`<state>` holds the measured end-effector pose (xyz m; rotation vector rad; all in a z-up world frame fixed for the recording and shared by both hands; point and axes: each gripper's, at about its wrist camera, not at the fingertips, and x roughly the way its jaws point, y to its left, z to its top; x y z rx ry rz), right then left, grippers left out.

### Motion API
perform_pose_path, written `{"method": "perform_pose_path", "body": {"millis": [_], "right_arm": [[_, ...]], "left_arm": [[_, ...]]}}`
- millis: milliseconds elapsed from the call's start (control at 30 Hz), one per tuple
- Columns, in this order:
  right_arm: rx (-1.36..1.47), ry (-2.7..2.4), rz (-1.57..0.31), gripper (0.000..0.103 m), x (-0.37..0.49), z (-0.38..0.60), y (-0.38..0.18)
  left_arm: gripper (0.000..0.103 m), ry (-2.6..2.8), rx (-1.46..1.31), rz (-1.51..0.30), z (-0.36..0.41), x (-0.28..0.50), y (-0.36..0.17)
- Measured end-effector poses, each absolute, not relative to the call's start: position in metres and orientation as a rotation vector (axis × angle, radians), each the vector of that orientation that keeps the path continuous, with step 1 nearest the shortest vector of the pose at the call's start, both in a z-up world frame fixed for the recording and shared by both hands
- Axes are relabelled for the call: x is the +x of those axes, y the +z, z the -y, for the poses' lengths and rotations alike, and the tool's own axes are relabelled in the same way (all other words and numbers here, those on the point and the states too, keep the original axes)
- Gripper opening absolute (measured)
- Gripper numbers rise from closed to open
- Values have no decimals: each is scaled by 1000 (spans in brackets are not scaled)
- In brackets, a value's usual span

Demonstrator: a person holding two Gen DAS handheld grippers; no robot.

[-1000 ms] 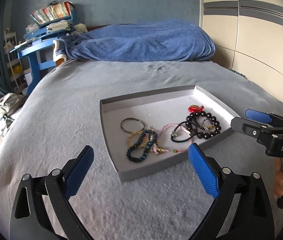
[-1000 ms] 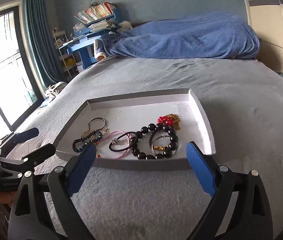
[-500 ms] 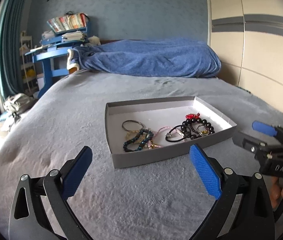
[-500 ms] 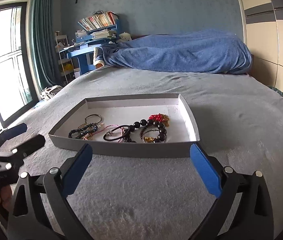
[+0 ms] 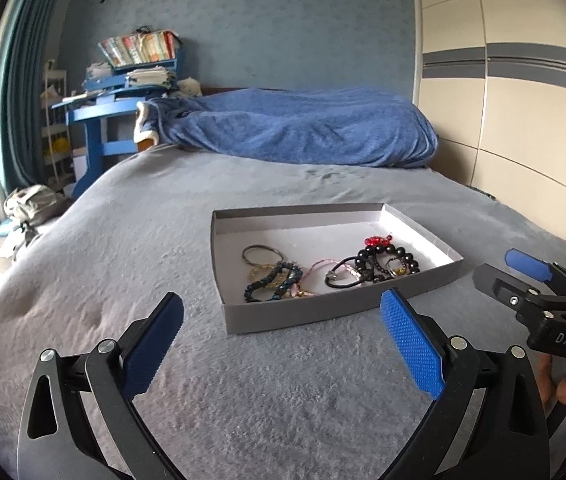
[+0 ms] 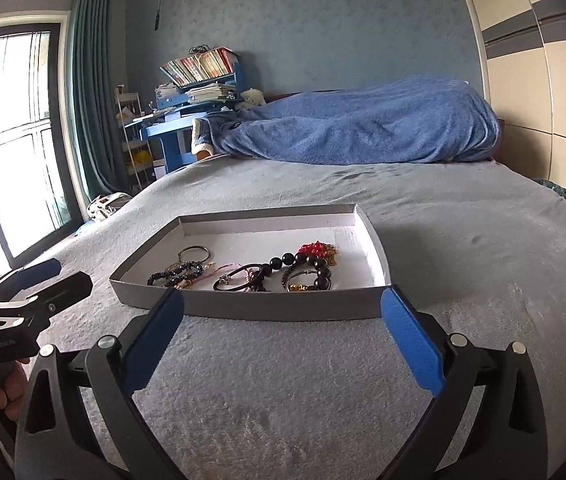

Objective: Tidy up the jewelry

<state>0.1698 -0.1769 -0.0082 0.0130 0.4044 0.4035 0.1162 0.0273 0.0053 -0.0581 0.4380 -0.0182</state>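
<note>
A shallow grey tray lies on the grey bed. Inside it lie a black bead bracelet, a red charm, a black hair tie, a dark blue bead bracelet and a thin dark ring. My left gripper is open and empty, low over the bed just short of the tray. My right gripper is open and empty, near the tray's front wall; it also shows in the left wrist view.
A rumpled blue blanket lies at the far end of the bed. A blue desk with books stands at the back left. A wardrobe is on the right, a window on the left.
Both grippers have dropped lower and pulled back from the tray, so the views now look across it at a flatter angle. Both stay open and empty.
</note>
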Motion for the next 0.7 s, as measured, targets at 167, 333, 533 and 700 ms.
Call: {"method": "perform_pose_path", "body": {"millis": [167,333,533,700], "right_arm": [[4,409,-407,97,169,175,-8],[3,411,-411,97,170,174,-8],[2,412,-411,97,170,173,-8],[1,412,-411,97,170,172,-9]], "left_arm": [[98,-21,-40,-441,-23,117,5],[98,-20,-38,-449,-22,119,5],[98,-21,-34,-455,-22,121,4],[98,-21,-35,-453,-22,121,4]]}}
